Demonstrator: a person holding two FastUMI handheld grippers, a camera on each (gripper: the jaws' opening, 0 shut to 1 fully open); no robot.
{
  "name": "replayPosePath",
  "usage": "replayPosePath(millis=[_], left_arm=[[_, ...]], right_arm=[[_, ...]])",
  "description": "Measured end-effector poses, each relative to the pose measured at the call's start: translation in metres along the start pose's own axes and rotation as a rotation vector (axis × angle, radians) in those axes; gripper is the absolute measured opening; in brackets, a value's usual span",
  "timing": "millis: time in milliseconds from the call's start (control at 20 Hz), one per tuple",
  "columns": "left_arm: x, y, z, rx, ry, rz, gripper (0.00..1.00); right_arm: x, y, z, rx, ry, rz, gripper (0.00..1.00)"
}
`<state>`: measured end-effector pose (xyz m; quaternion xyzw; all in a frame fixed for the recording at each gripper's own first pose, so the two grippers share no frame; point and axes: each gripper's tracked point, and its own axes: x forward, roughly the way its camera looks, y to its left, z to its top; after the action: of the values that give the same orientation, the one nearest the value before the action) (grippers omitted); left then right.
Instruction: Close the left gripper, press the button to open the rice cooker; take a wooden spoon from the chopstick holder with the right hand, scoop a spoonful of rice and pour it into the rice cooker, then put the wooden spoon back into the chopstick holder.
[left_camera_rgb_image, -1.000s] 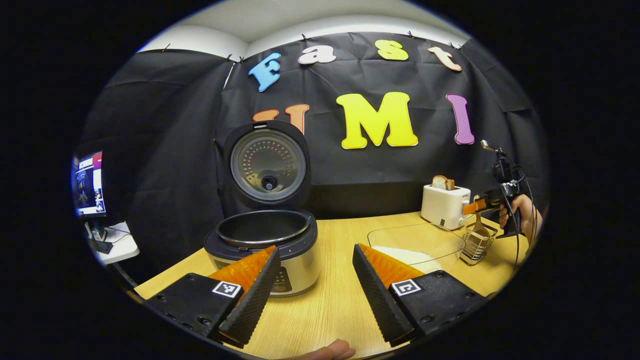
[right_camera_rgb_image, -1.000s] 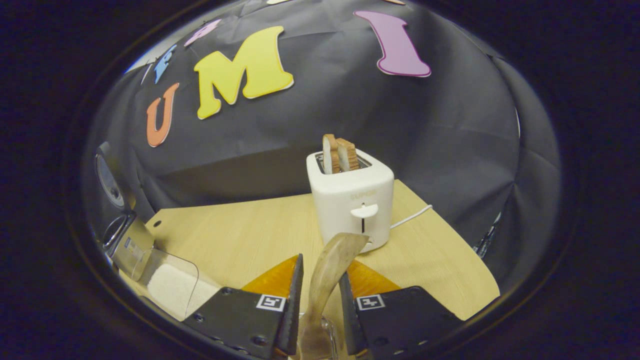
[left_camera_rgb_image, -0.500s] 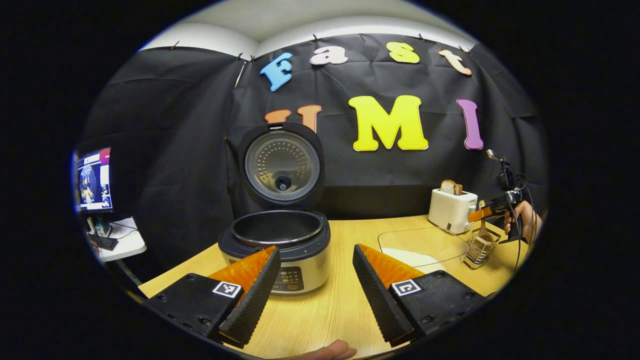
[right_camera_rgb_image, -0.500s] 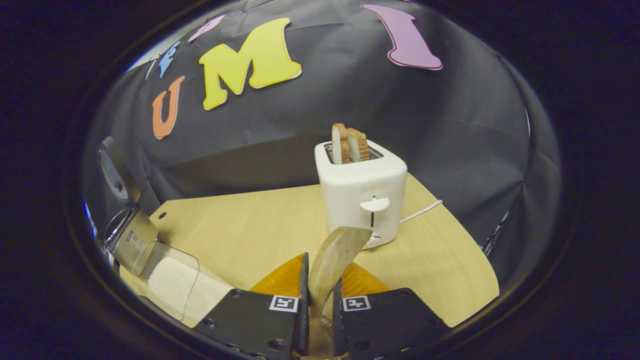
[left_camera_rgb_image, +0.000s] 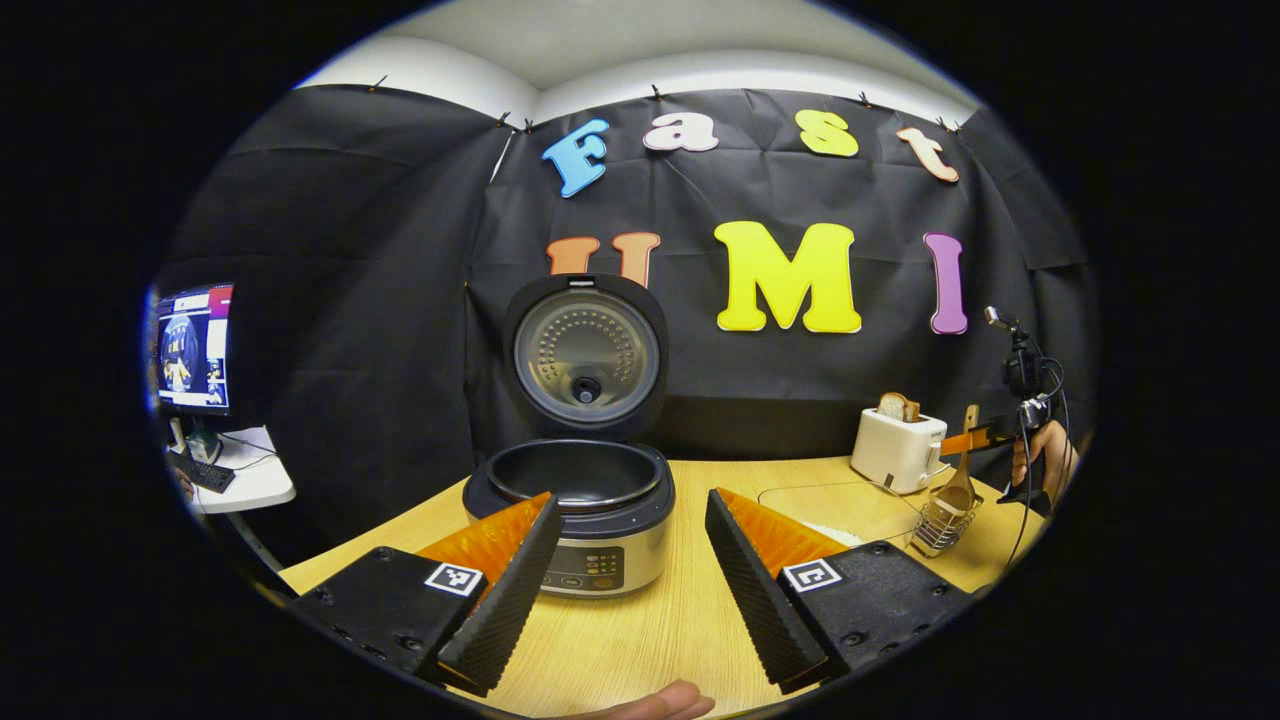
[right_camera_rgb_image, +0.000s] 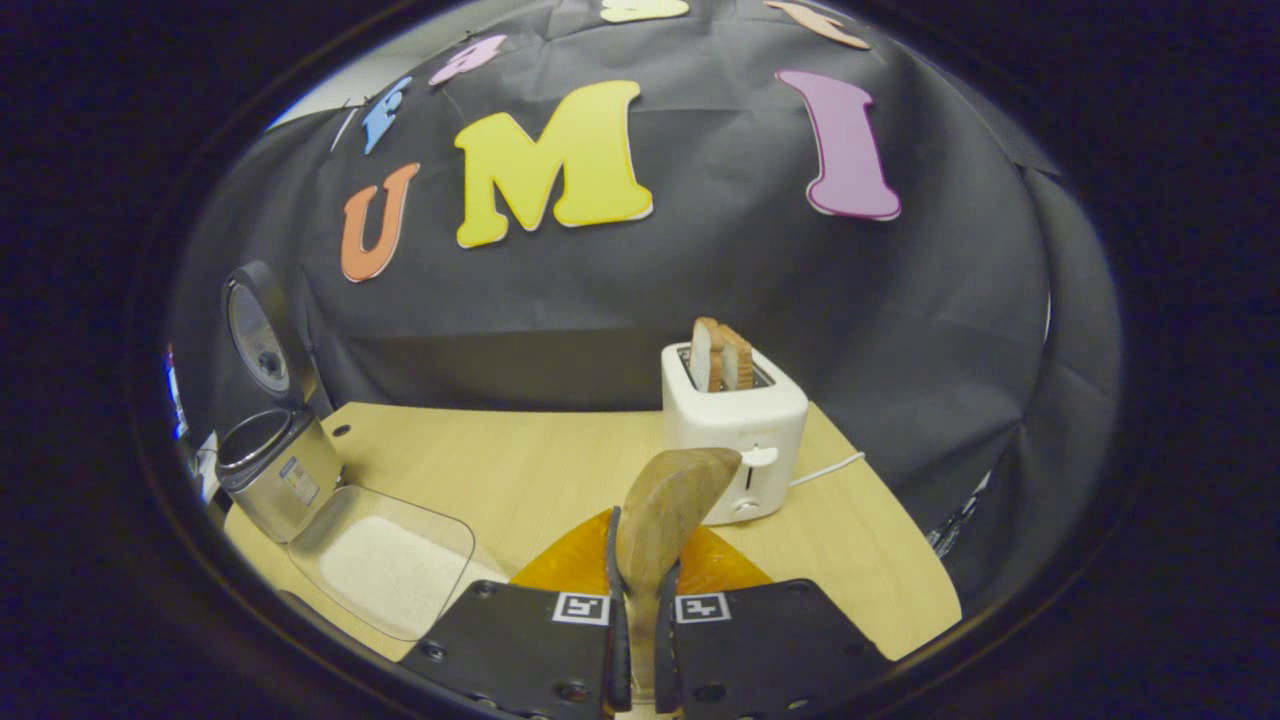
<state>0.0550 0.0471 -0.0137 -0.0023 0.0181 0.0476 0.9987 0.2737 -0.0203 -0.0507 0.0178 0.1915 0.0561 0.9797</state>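
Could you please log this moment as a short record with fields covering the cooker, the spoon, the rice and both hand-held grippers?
rice cooker: lid up, inner pot looks empty
wooden spoon: clamped between the fingers of the right hand-held gripper
chopstick holder: wire basket beside the toaster, spoon's lower end at its top
rice tray: clear, holds white rice, between cooker and holder
left hand-held gripper: open, holding nothing, facing the cooker
table: light wood
step: lid opened, spoon gripped, no scoop yet
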Motion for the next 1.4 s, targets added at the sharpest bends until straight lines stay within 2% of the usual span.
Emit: replayPosePath(millis=[200,350,600,900,1000,1200,1400], left_arm=[[-0.008,0.013,0.010,-0.020,-0.011,0.011,0.93],[-0.012,0.017,0.014,-0.028,-0.008,0.009,0.93],[-0.022,0.025,0.024,-0.001,-0.043,0.041,0.93],[-0.019,0.026,0.018,0.043,-0.026,0.047,0.93],[-0.019,0.035,0.017,0.044,-0.021,0.065,0.93],[-0.019,0.045,0.018,0.041,-0.022,0.084,0.93],[-0.021,0.045,0.021,0.004,-0.026,0.059,0.93]], right_arm=[[-0.031,0.007,0.022,-0.047,-0.076,-0.053,0.09],[-0.051,0.022,0.039,-0.063,-0.125,-0.060,0.09],[-0.063,0.068,0.057,-0.097,-0.175,-0.042,0.09],[-0.051,0.150,0.070,-0.115,-0.205,0.020,0.09],[-0.045,0.165,0.065,-0.124,-0.207,0.004,0.08],[-0.023,0.182,0.035,-0.106,-0.173,-0.095,0.09],[-0.001,0.199,0.002,-0.169,-0.129,-0.150,0.09]])
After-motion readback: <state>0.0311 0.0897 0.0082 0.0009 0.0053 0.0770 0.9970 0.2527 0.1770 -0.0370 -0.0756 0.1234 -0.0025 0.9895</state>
